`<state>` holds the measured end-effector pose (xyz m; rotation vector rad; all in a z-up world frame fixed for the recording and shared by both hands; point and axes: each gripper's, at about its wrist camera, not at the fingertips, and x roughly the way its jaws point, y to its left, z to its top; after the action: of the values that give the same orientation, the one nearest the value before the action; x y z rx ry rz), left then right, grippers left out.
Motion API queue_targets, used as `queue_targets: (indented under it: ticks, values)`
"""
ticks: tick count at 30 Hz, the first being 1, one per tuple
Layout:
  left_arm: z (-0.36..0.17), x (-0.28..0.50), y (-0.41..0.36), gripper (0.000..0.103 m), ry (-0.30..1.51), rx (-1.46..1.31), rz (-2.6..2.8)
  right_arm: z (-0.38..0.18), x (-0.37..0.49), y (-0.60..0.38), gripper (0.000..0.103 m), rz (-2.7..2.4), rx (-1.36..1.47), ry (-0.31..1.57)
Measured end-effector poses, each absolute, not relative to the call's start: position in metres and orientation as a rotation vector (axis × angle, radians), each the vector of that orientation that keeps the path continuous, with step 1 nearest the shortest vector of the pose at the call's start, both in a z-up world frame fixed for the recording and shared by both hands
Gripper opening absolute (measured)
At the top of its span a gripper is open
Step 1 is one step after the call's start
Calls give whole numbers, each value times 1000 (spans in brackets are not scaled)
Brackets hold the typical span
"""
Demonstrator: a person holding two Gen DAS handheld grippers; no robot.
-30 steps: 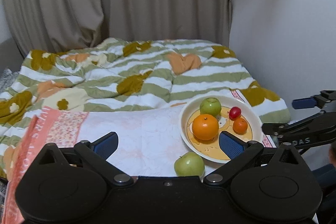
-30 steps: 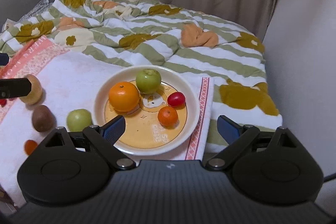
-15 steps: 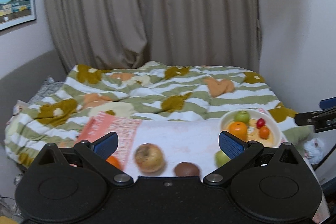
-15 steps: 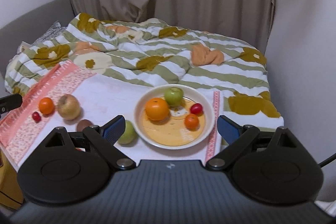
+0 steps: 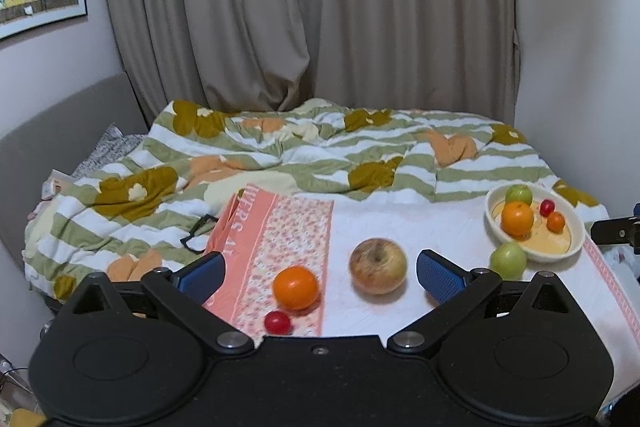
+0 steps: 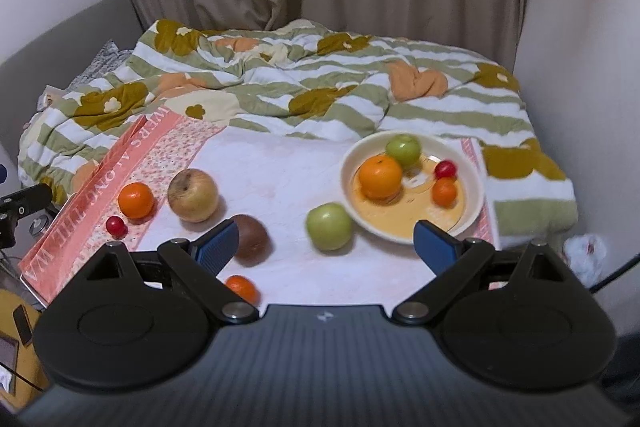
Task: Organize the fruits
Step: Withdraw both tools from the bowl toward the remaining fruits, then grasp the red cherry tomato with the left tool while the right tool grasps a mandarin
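Towel [image 6: 304,167] edge near plate [image 6: 476,187], seemingly.

You are facing a bed [image 6: 532,223] covered by a rumpled green-and-white striped quilt [image 6: 320,83] with olive and orange flower shapes. Spread flat over its near part lies a white towel [image 6: 280,167] with pink patterned ends. On the towel's right side sits a cream plate [image 6: 474,203]. Directly on the towel you have a green apple [image 6: 329,226] touching the plate's rim, a brown fruit [image 6: 252,237], a small orange fruit [image 6: 242,287], a yellowish apple [image 6: 193,195], an orange [image 6: 136,200] and a small red fruit [image 6: 116,225]. Black glasses [image 5: 196,235] rest on the quilt beside the towel.
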<state>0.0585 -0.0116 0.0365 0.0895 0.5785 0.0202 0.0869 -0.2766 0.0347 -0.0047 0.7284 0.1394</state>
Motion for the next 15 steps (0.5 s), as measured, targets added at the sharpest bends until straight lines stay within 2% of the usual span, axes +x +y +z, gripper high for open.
queue_targets:
  ticks: [12, 15]
  values:
    - [-9, 98, 69, 101, 707, 59, -121, -9, 85, -200, 103, -20, 45, 783]
    - [-21, 109, 83, 95, 736, 54, -162, -21, 86, -185, 103, -64, 44, 790]
